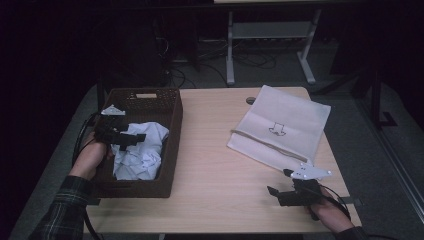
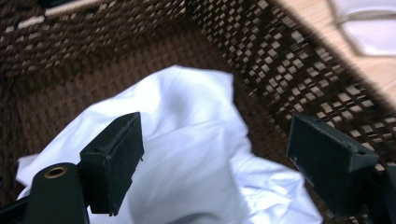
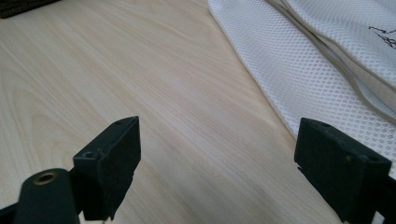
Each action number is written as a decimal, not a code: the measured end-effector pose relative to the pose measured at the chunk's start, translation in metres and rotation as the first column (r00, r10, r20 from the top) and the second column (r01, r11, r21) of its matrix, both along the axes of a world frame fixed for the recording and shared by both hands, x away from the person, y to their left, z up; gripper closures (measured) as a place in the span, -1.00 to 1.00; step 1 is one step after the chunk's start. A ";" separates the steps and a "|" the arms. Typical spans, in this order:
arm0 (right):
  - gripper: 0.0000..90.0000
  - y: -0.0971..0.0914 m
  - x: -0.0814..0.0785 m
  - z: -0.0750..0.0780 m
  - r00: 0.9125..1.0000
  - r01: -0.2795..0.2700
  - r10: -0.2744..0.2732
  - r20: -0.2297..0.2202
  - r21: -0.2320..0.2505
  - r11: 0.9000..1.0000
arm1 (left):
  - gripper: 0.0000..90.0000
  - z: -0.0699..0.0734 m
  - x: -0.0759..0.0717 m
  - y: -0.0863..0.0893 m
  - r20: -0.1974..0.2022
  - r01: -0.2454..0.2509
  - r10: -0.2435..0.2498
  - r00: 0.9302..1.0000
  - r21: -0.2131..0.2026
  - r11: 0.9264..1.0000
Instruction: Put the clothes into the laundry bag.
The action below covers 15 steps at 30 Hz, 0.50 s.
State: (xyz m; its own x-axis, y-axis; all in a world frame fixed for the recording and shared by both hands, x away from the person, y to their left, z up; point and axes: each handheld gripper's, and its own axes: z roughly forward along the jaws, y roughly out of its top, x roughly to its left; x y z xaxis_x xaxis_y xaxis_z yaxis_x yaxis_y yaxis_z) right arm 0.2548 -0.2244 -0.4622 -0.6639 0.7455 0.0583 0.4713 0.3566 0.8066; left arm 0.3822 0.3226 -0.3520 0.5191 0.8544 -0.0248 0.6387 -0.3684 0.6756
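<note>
**Left gripper poised over white cloth in the basket**

A crumpled white cloth (image 1: 140, 150) lies inside a dark brown woven rectangular basket (image 1: 172, 145), heaped toward the near half and the right-hand wall of it. In the left gripper view the cloth (image 2: 187, 154) bulges up between and beyond the two black jaws, which stand wide apart; the pads seem clear of the fabric, though the blur there leaves it uncertain whether the left pad brushes a fold. The left gripper (image 1: 134, 138) hangs over the basket's left side, held by a hand with a plaid sleeve, and it grips nothing.

The basket sits on the left part of a pale wooden table (image 1: 215, 165), its woven wall (image 2: 299, 79) rising just behind the cloth. Well apart, on the table's far right, lies a flat white mesh bag (image 1: 280, 127) with a small dark drawing on it.

The right gripper (image 1: 279, 182) rests low over the bare table near the front right corner, just in front of the bag. Its jaws are spread wide with only tabletop between them, and the bag's mesh (image 3: 303, 70) runs beside the right jaw.
</note>
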 end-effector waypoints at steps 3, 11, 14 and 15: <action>-0.70 0.000 0.000 0.001 1.000 -0.003 0.003 0.004 -0.001 1.000 | -0.60 -0.006 0.005 0.002 -0.031 -0.001 0.002 1.000 0.016 1.000; -0.70 0.001 0.000 0.001 1.000 -0.003 0.003 0.001 0.004 1.000 | -0.60 -0.021 0.015 0.003 -0.107 -0.012 0.019 0.994 0.063 0.998; -0.70 0.001 0.001 0.000 1.000 -0.009 0.009 0.001 0.003 1.000 | -0.60 -0.024 0.018 0.006 -0.124 -0.014 0.021 0.992 0.060 0.998; -0.70 0.001 0.000 0.000 1.000 -0.009 0.009 0.000 0.001 1.000 | -0.60 -0.025 0.019 0.006 -0.130 -0.024 0.031 0.991 0.056 0.998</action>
